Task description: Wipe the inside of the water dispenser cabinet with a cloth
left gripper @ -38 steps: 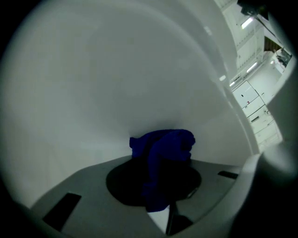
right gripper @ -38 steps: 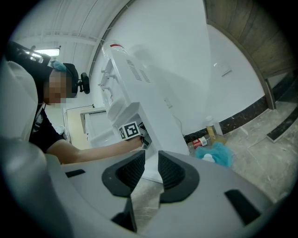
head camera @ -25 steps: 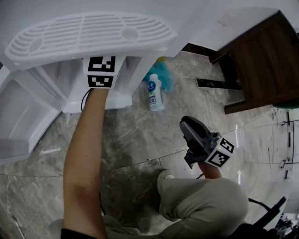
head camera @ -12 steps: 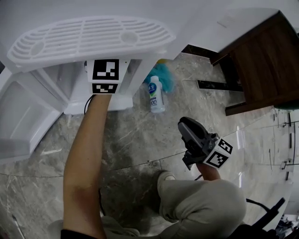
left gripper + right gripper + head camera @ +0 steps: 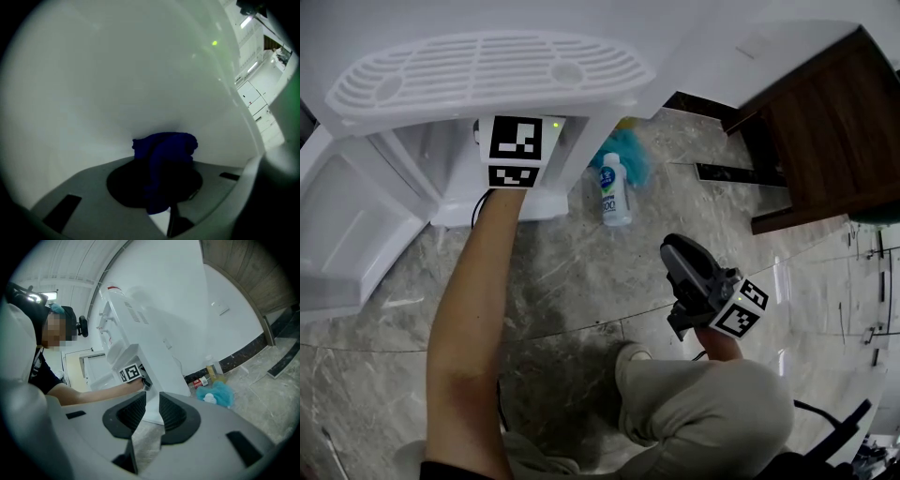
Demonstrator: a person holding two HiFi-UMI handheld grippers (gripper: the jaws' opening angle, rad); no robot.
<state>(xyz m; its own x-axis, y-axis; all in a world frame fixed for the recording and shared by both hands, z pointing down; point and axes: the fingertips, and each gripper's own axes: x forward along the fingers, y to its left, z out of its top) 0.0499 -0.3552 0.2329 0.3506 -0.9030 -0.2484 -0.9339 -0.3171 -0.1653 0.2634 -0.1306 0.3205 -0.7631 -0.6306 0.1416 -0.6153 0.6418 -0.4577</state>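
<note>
The left gripper (image 5: 158,185) is clenched on a dark blue cloth (image 5: 165,147), which is bunched over the jaws so that cloth, not plastic, meets the surface. The cloth looks to be pressed against the white inner wall (image 5: 117,75) of the cabinet, though actual contact is hard to confirm. In the head view the person's left forearm (image 5: 473,281) reaches in under the dispenser's slotted drip tray (image 5: 487,70), with only the gripper's marker cube (image 5: 517,148) showing at the cabinet's mouth. The cabinet door (image 5: 347,234) hangs open to the left, out of the arm's way. I judge this to be the wiping itself, somewhere mid-task. How much of the inside has been covered cannot be told.

The right gripper (image 5: 152,401) has no part in this step. Its jaws stand a little apart with nothing between them, and it is held low above the knee (image 5: 712,403), well clear of the cabinet, probably so that it does not crowd the narrow opening.

A small white bottle (image 5: 612,192) lies on the floor (image 5: 581,272) just beside the dispenser's base, with a teal fluffy thing (image 5: 628,155) behind it against the wall. Both are near but unused. A dark wooden piece of furniture (image 5: 825,122) stands further right.

The next strokes call for a firm grip, since a loose bunch could slip free against the wall.
</note>
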